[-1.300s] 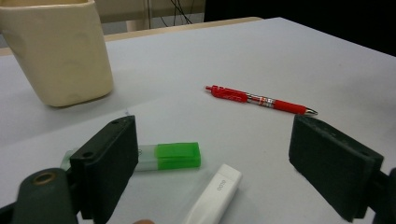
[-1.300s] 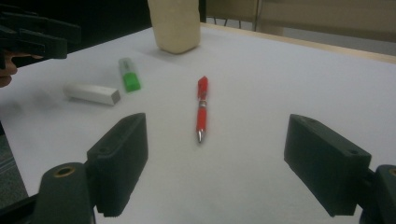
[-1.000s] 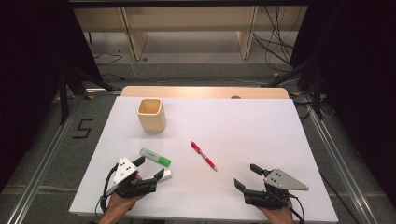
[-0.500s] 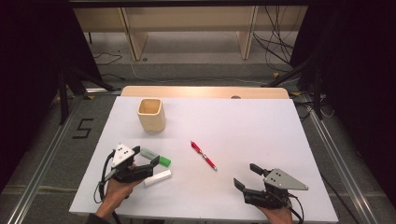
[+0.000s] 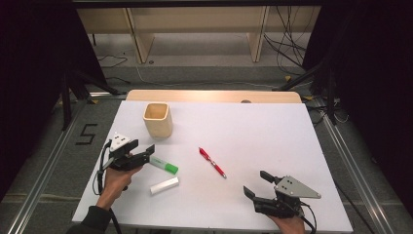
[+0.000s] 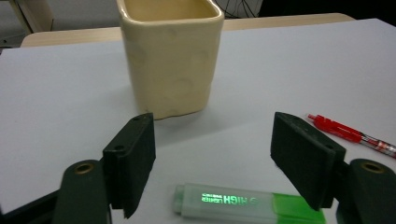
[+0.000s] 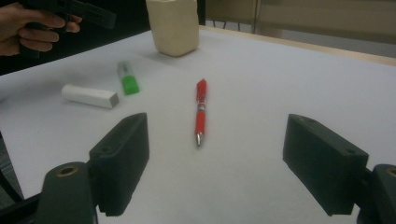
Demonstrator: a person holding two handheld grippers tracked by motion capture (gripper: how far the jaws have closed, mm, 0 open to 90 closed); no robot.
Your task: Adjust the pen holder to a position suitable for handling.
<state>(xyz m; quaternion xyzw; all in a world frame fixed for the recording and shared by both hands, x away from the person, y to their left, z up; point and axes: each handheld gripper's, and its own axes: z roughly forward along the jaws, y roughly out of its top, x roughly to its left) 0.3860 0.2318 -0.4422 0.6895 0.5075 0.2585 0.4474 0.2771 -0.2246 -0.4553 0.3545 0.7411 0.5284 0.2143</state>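
Highlighter (image 5: pixel 164 165), green, lies on the desk (image 5: pixel 272 131) at five o'clock of the cream cup (image 5: pixel 158 120), between the left gripper's (image 5: pixel 149 155) jaws, which have just been narrowing without clamping. Closing off-centre could skid it away. Right gripper (image 5: pixel 255 185) rests released.

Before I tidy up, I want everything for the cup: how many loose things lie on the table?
3: a green highlighter by the left gripper, a white eraser just nearer the person, and a red pen mid-table. The cup's inside may hide more.
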